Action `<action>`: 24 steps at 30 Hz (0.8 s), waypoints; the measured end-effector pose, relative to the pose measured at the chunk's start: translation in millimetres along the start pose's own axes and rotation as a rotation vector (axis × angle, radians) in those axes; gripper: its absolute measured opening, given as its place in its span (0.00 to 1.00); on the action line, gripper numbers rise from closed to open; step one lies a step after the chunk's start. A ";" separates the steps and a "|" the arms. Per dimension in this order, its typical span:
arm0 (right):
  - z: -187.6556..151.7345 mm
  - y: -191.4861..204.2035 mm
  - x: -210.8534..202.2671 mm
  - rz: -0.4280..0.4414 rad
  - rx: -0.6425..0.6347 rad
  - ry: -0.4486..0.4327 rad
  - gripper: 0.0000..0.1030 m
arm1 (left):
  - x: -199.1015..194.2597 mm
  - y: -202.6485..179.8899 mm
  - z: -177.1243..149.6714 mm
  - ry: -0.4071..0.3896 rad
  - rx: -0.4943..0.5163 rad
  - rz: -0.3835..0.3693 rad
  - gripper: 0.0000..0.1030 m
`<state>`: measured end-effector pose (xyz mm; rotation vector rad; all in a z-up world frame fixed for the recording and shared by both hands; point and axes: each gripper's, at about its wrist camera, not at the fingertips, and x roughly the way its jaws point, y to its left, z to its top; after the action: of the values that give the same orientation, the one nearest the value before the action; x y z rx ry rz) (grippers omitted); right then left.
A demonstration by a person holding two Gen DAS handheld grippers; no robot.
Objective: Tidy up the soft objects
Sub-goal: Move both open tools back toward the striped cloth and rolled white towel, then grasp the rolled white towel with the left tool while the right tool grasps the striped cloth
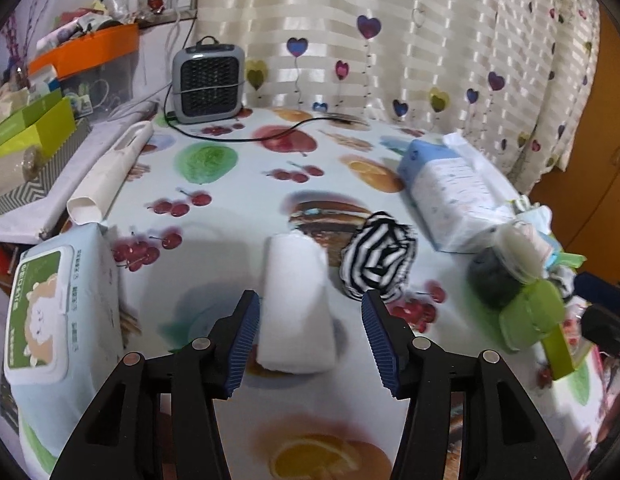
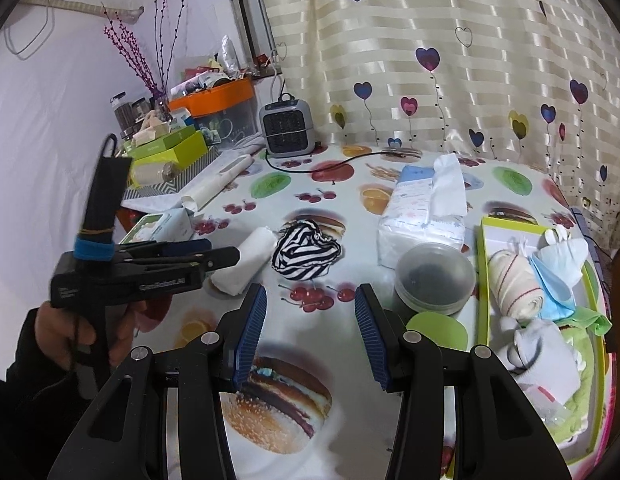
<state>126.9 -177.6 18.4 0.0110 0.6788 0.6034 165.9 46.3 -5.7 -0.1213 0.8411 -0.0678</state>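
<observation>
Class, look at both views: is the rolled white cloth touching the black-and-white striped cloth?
Apart. The left wrist view shows a strip of tablecloth between the rolled white cloth and the striped cloth.

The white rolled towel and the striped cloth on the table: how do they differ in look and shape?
The white rolled towel is plain white; the striped cloth has black and white stripes. The towel is rolled into a neat cylinder lying on its side; the striped cloth is bunched into a loose heap. Both are soft and lie side by side on the fruit-print tablecloth.
</observation>
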 end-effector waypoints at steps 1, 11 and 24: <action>1.3 -0.1 0.8 0.001 0.000 -0.001 0.46 | 4.1 0.7 0.3 0.009 0.002 0.002 0.51; 15.1 9.0 24.9 0.014 -0.037 0.029 0.46 | 39.4 6.9 -8.3 0.078 0.007 0.044 0.46; 28.4 14.9 63.3 -0.009 -0.083 0.084 0.46 | 27.3 2.6 -11.7 0.025 0.020 0.058 0.26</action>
<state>174.9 -126.7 6.6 -0.0950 0.7340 0.6261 175.3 45.0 -33.9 -0.0770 0.8677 -0.0235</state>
